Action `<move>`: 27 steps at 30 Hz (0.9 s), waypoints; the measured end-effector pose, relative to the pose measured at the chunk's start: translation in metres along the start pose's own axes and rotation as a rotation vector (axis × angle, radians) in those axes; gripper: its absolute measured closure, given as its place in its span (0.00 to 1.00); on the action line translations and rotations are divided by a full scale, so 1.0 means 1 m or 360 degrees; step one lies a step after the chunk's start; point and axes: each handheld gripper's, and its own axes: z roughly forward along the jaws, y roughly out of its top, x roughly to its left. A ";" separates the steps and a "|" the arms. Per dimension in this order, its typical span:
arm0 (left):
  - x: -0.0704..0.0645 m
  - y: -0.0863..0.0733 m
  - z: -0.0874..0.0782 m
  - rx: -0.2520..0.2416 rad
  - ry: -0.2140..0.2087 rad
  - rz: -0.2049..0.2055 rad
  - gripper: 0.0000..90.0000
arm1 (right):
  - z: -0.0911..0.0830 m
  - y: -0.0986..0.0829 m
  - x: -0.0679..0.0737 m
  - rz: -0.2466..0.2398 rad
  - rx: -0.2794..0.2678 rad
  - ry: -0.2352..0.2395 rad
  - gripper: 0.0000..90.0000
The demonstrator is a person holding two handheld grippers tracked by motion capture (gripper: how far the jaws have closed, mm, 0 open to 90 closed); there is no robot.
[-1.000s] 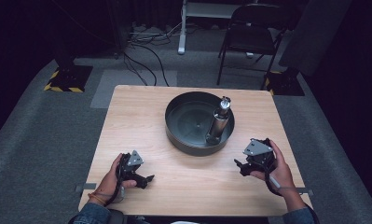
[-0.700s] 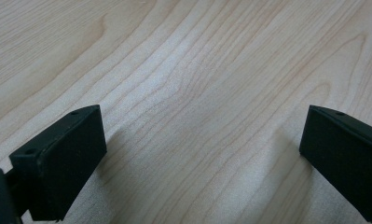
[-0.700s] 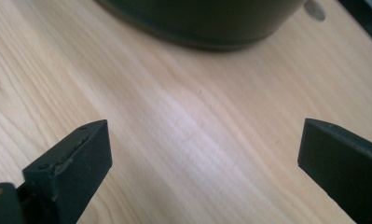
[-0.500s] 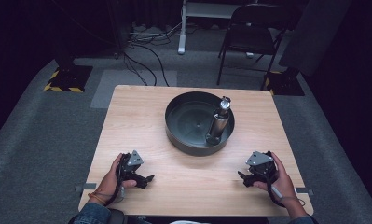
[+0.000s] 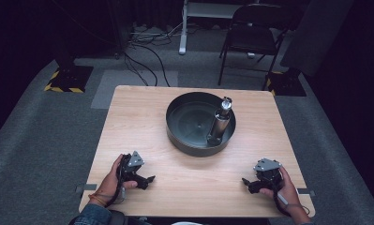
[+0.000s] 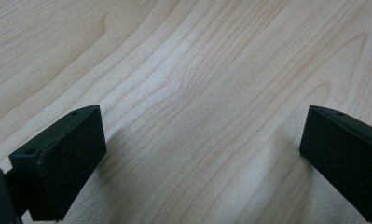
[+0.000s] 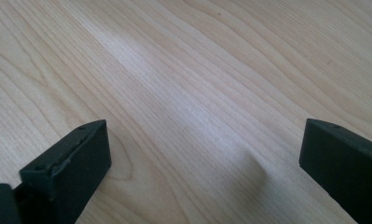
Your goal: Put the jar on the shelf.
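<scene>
High view, table: a light wooden table [image 5: 142, 112] stands on grey carpet, with a dark round pan [image 5: 175, 123] near its far middle.
High view, bottle: a metal bottle [image 5: 219, 123] stands inside the pan at its right side, a little tilted, its base on the pan floor and close to the wall.
High view, left gripper: the left gripper [image 5: 147, 179] rests at the near left part of the table, held by the left hand [image 5: 113, 177], well apart from the pan.
High view, right gripper: the right gripper [image 5: 246, 182] rests at the near right part, held by the right hand [image 5: 282, 188], also well apart from the pan and the bottle.
High view, surroundings: a folding chair [image 5: 250, 35] and cables [image 5: 147, 47] are behind the table on the floor.
Left gripper view, jaws: the two black jaws stand wide apart; between them is bare wood grain of the table [image 6: 197, 93], and nothing is held.
Right gripper view, jaws: here also the jaws are wide apart and hold nothing; between them lies plain table [image 7: 197, 84] surface.
Progress, done: the bottle is in the pan, so I judge the placing is finished, if this was the work.
Progress, left: both grippers are empty and low at the near edge, which looks like a rest position; I think nothing more remains, or a new reach to the bottle has not yet begun. The pictures do not allow me to decide between these two.
</scene>
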 end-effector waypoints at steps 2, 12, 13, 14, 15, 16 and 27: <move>0.000 0.000 0.000 0.0000 0.0000 0.0000 0.00 | -0.001 -0.004 -0.001 0.0021 -0.0020 0.0007 0.01; 0.000 0.000 0.000 -0.0002 0.0003 0.0000 0.00 | 0.000 -0.023 -0.011 0.0245 -0.0114 0.0158 0.01; 0.000 0.000 0.000 -0.0002 0.0003 0.0000 0.00 | 0.000 -0.023 -0.011 0.0243 -0.0114 0.0161 0.00; 0.000 0.000 0.000 -0.0003 0.0005 0.0001 0.00 | 0.000 -0.023 -0.012 0.0242 -0.0114 0.0164 0.00; 0.000 0.000 0.000 -0.0004 0.0005 0.0000 0.00 | 0.000 -0.023 -0.012 0.0241 -0.0114 0.0167 0.00; 0.000 0.000 0.000 -0.0003 0.0005 0.0001 0.00 | 0.000 -0.023 -0.012 0.0239 -0.0114 0.0170 0.00; 0.000 0.000 0.000 -0.0003 0.0000 0.0001 0.00 | 0.001 -0.023 -0.013 0.0221 -0.0116 0.0189 0.00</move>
